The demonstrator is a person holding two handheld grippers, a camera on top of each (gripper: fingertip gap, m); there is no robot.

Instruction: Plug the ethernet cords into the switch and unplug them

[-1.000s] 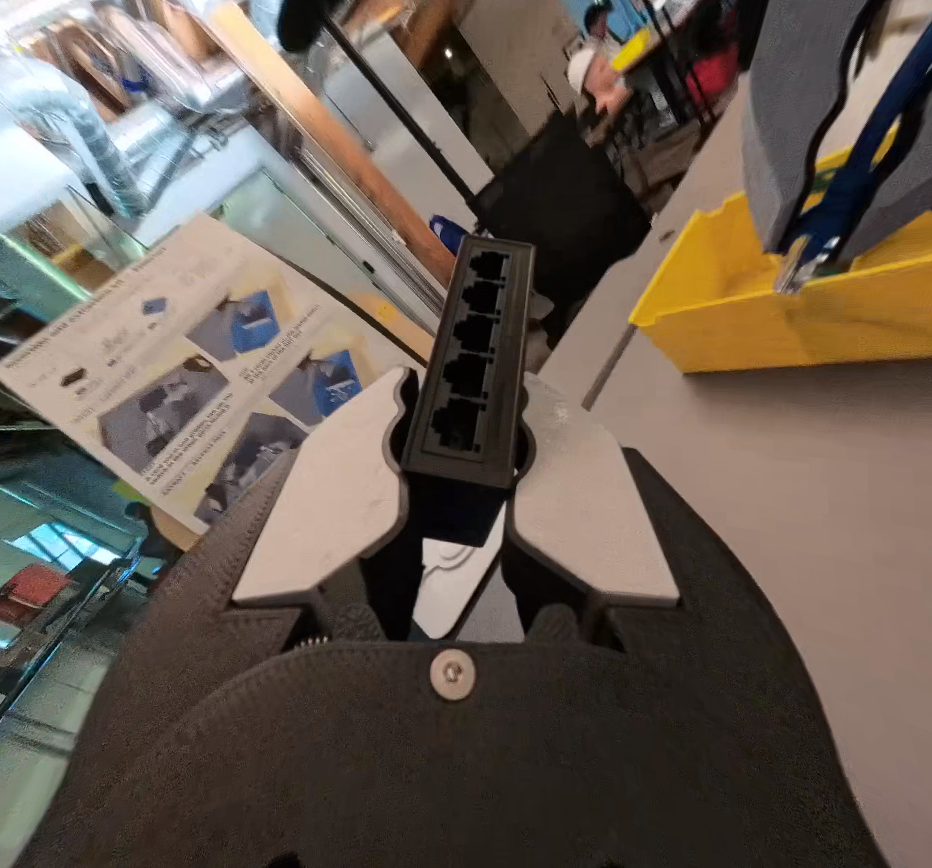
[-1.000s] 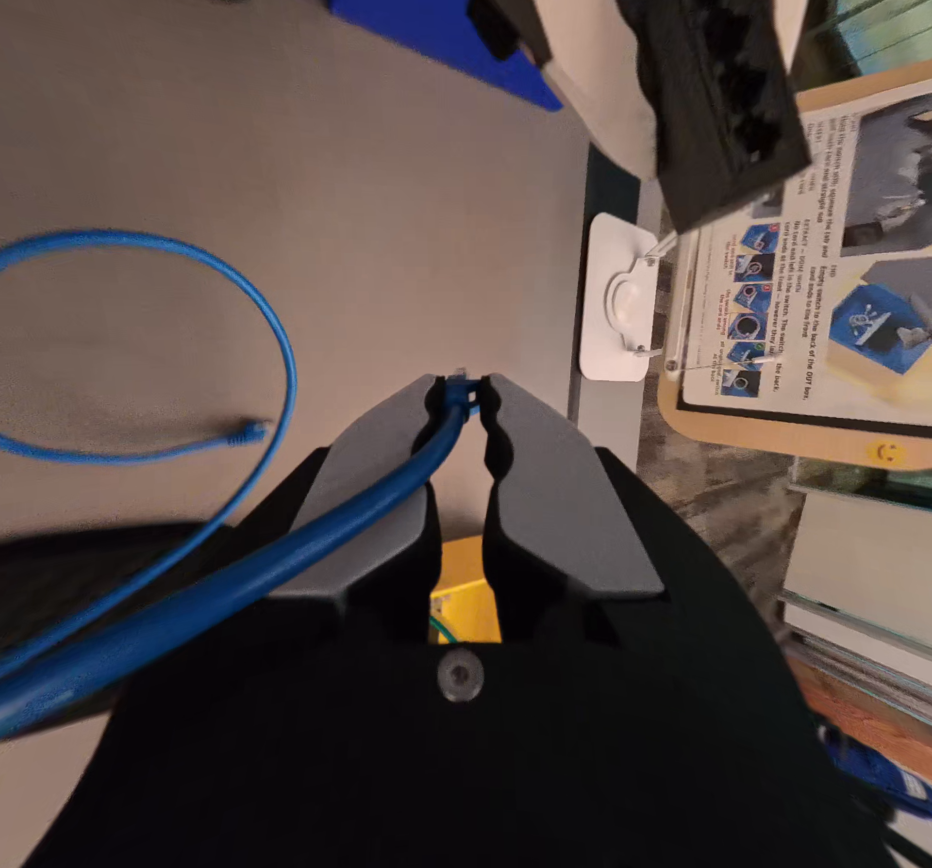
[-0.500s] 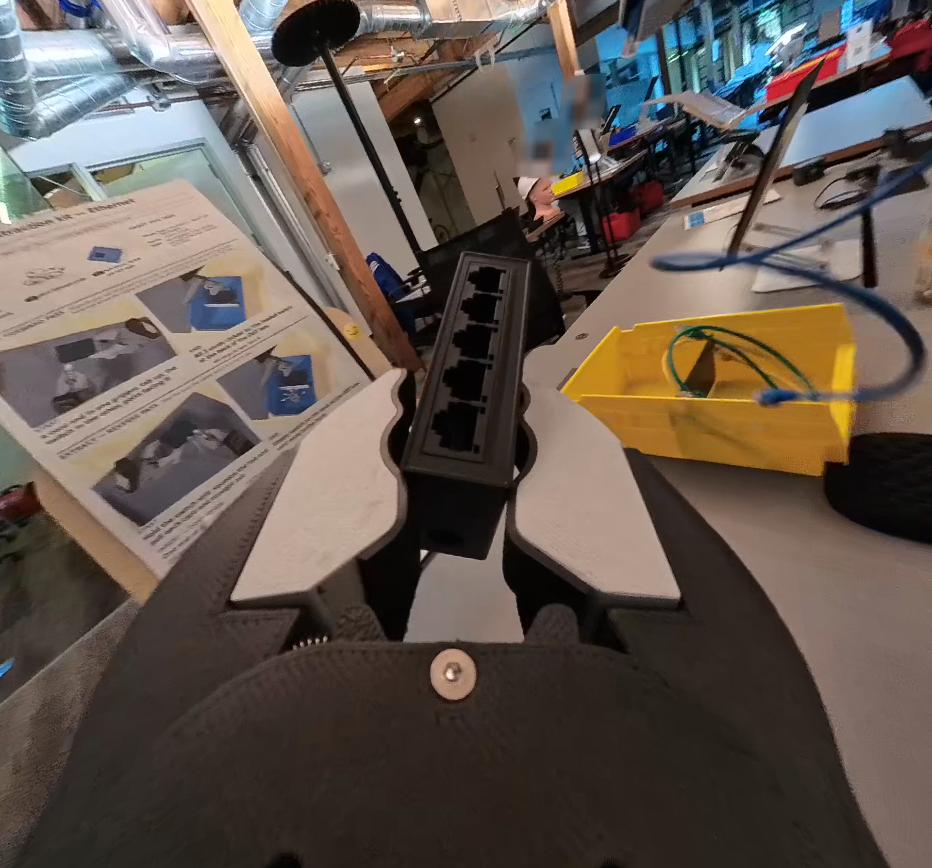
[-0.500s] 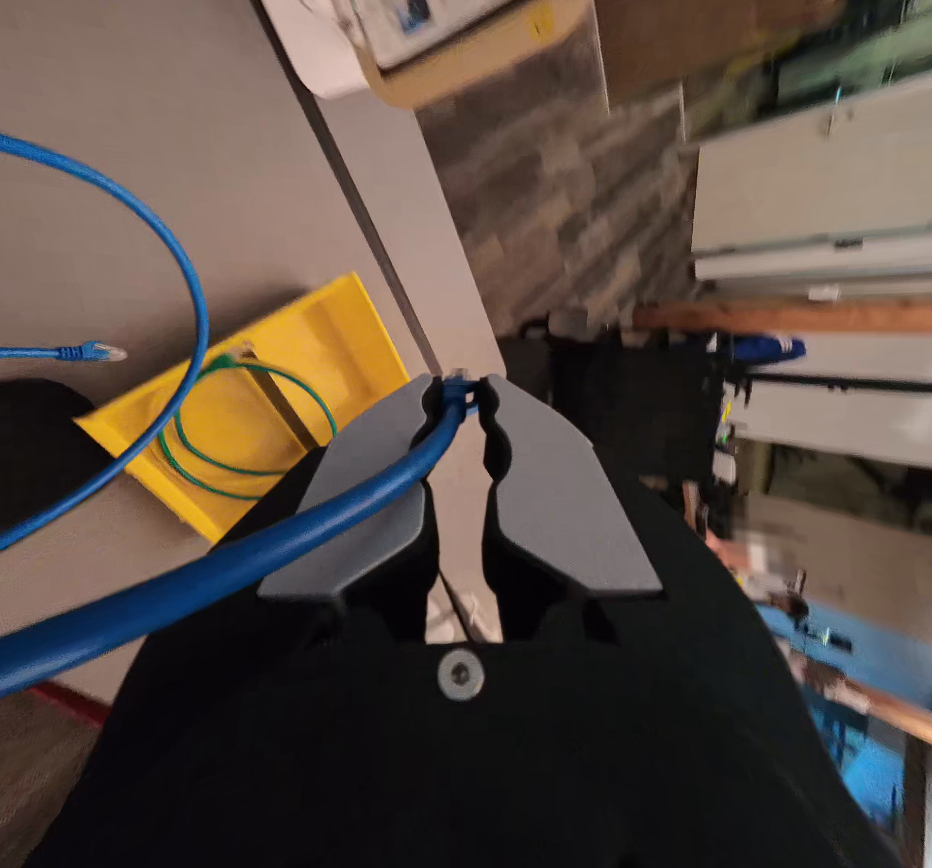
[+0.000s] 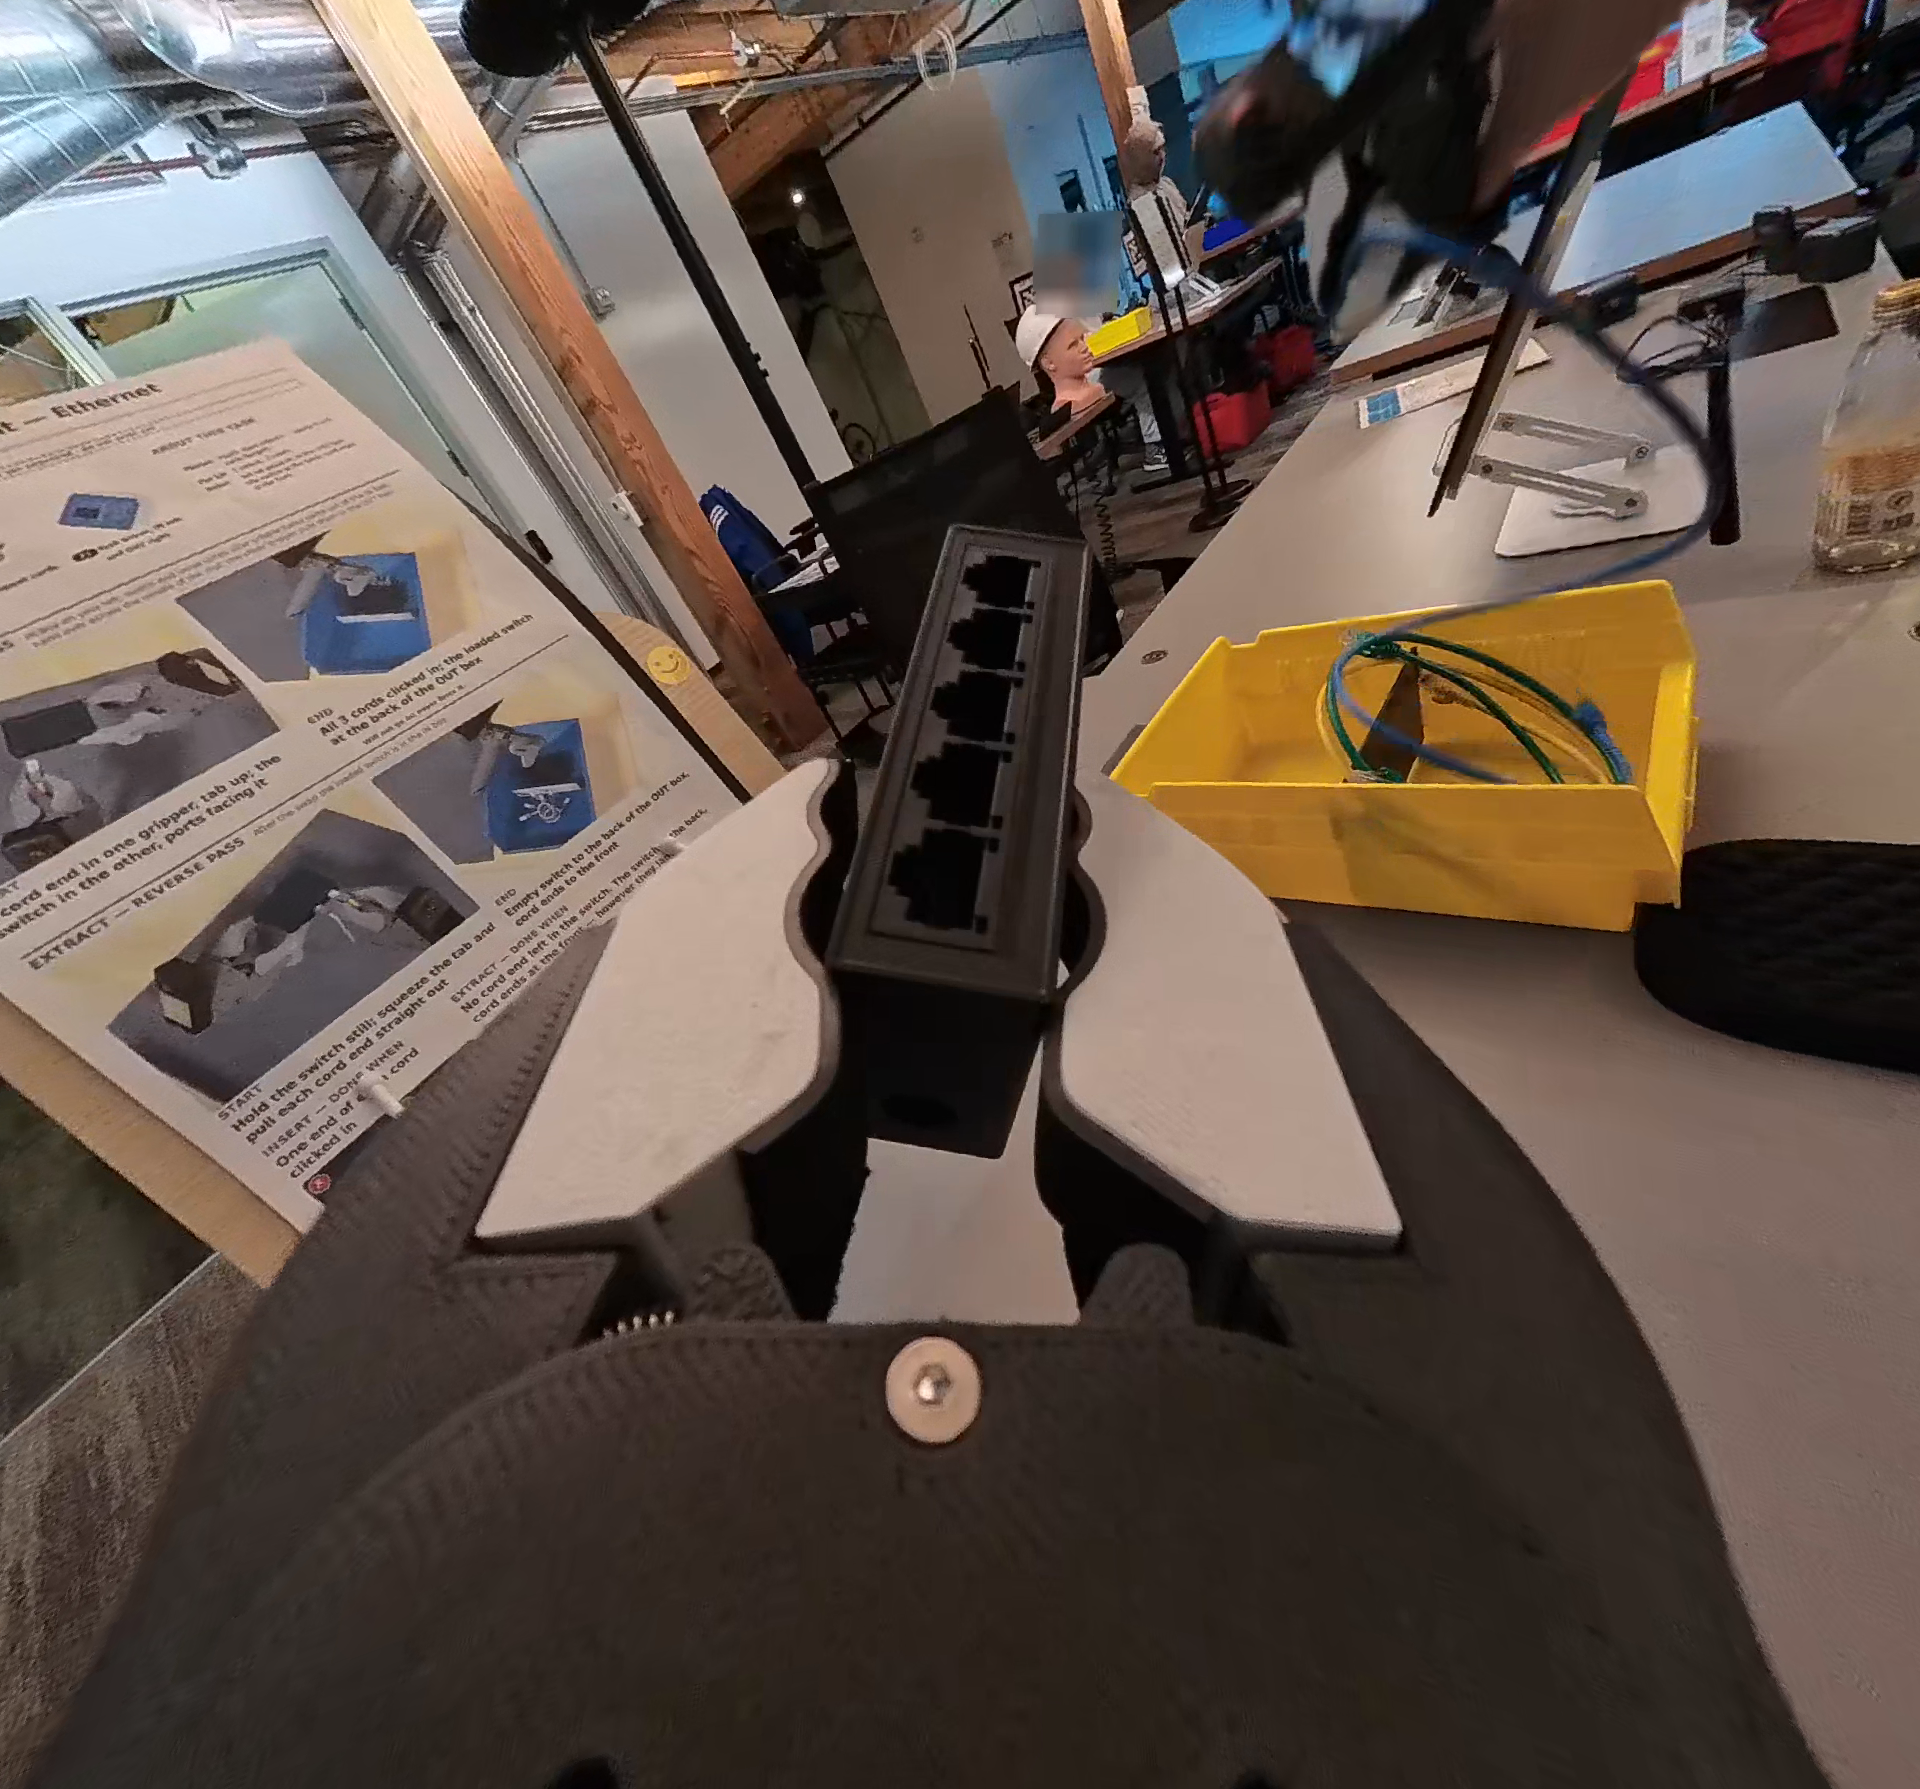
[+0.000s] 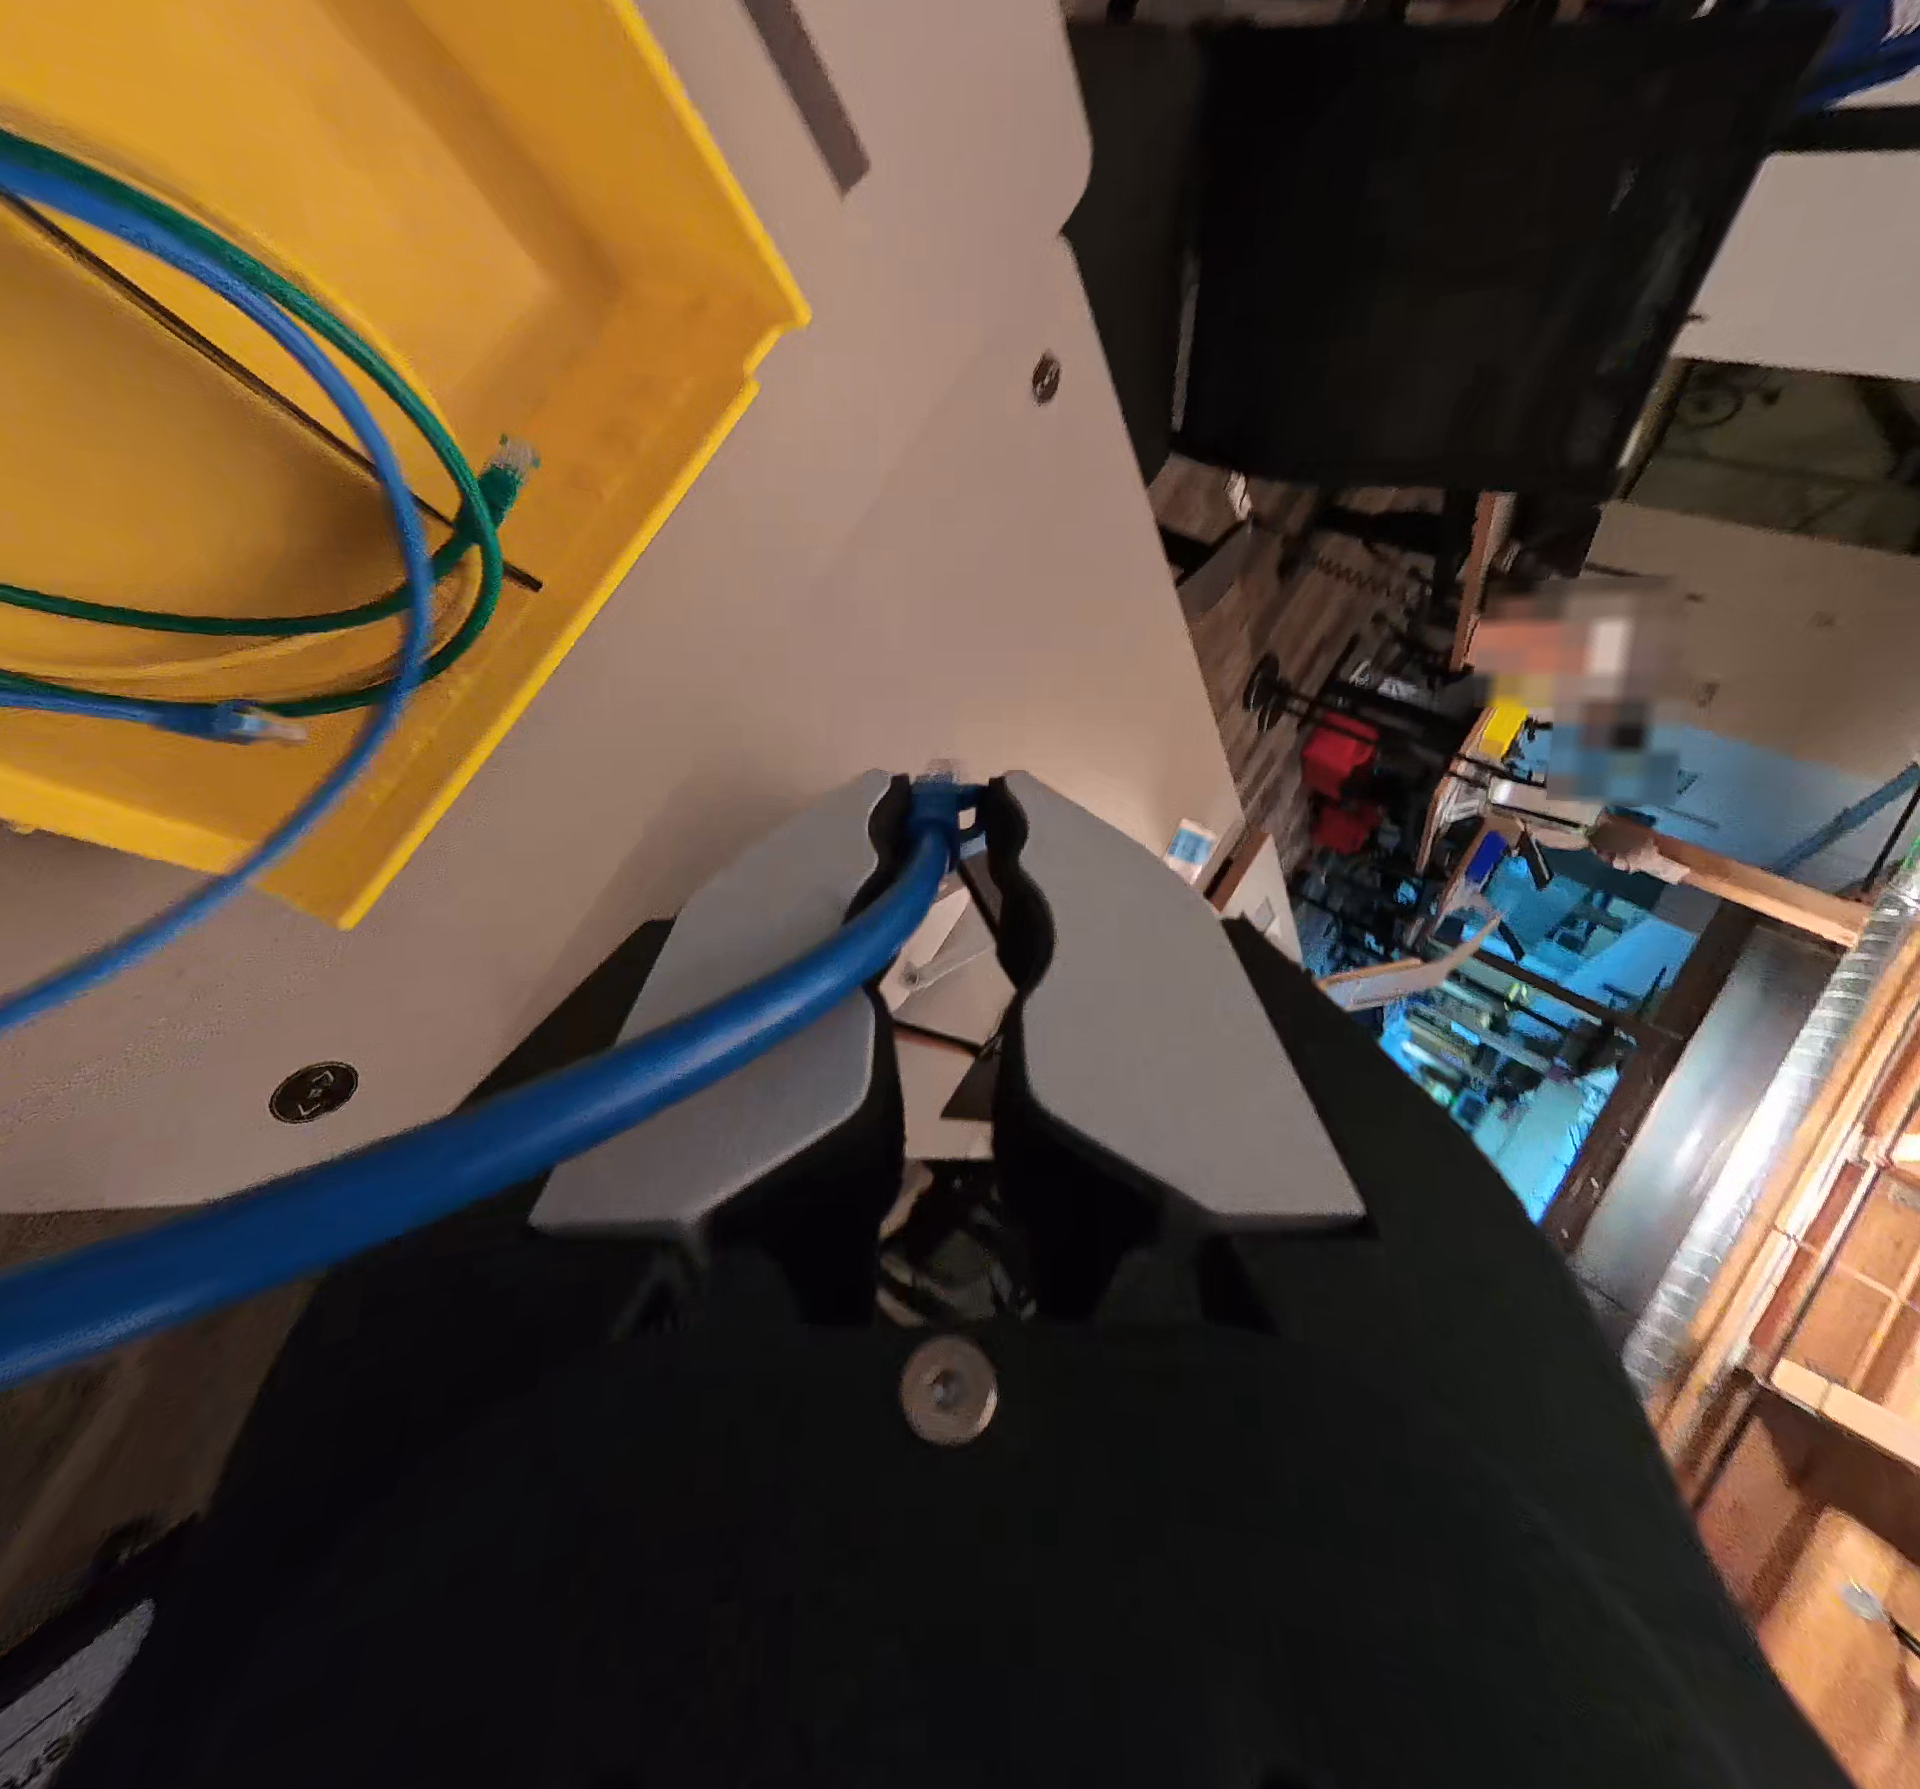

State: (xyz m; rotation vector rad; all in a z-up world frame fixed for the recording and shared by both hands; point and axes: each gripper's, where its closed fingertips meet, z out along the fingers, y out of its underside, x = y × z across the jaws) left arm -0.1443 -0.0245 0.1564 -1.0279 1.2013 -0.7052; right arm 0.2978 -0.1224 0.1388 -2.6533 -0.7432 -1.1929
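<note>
The left claw (image 5: 951, 866) stays clamped on the black switch (image 5: 971, 773), its row of empty ports facing up and pointing straight ahead between the fingers. The right claw (image 6: 940, 799) is clamped on the plug of the blue cord (image 6: 623, 1043). A second ago that plug hung close beside the switch; now the right claw has swung up and off to the right, over the yellow bin (image 5: 1455, 846) where a green cord (image 6: 468, 534) lies. No cord is plugged in yet, so the plug likely needs re-aiming.
</note>
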